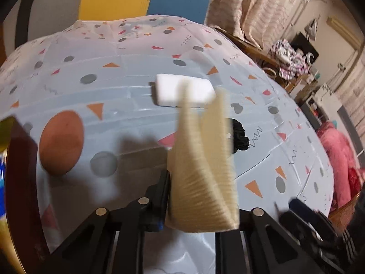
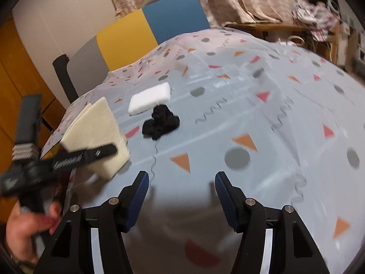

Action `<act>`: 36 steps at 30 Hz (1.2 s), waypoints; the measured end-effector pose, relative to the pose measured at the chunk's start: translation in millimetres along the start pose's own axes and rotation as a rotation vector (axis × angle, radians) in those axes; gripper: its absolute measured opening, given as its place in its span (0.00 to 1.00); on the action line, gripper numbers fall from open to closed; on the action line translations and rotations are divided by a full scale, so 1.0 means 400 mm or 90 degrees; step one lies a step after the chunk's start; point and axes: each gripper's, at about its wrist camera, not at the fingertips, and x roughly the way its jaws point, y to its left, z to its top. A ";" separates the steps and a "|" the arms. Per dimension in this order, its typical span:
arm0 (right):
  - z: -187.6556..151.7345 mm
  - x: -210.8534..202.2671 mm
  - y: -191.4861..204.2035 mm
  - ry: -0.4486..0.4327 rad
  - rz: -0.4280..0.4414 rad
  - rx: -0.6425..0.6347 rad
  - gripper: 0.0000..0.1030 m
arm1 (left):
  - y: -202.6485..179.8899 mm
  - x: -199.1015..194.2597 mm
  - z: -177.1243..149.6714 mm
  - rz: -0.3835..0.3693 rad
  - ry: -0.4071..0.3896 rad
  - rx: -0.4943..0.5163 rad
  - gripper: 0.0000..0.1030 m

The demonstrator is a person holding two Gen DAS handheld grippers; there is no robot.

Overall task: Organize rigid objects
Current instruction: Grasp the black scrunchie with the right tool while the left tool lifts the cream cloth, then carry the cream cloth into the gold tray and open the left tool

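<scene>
Two grippers work above a table (image 2: 262, 123) covered in pale blue cloth printed with triangles, dots and squiggles. No legible writing appears. Left gripper (image 1: 200, 105): fingers pressed together, tips in front of a white rectangular foam block (image 1: 173, 86) lying flat mid-table. Right gripper (image 2: 182, 191): ribbed blue pads apart, empty, hovering over bare cloth. A crumpled black fabric bundle (image 2: 160, 123) lies just beside the block. A hand (image 2: 25, 230) grips the left handle.
</scene>
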 end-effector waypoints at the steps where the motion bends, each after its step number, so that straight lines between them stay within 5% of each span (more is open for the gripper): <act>1: 0.014 0.014 0.007 -0.001 0.002 -0.008 0.60 | 0.006 -0.006 -0.007 -0.003 -0.003 -0.009 0.16; 15: 0.158 0.238 0.122 0.013 -0.042 -0.153 0.67 | 0.031 -0.061 -0.085 -0.003 -0.016 -0.036 0.16; 20: 0.151 0.279 0.111 0.039 -0.047 -0.150 0.38 | 0.040 -0.059 -0.090 -0.009 -0.018 -0.044 0.16; 25: 0.141 0.275 0.111 0.023 -0.051 -0.151 0.22 | 0.047 -0.078 -0.091 -0.031 -0.026 -0.064 0.16; 36: 0.135 0.256 0.103 -0.007 -0.073 -0.137 0.18 | 0.067 -0.184 -0.100 -0.052 -0.064 -0.077 0.16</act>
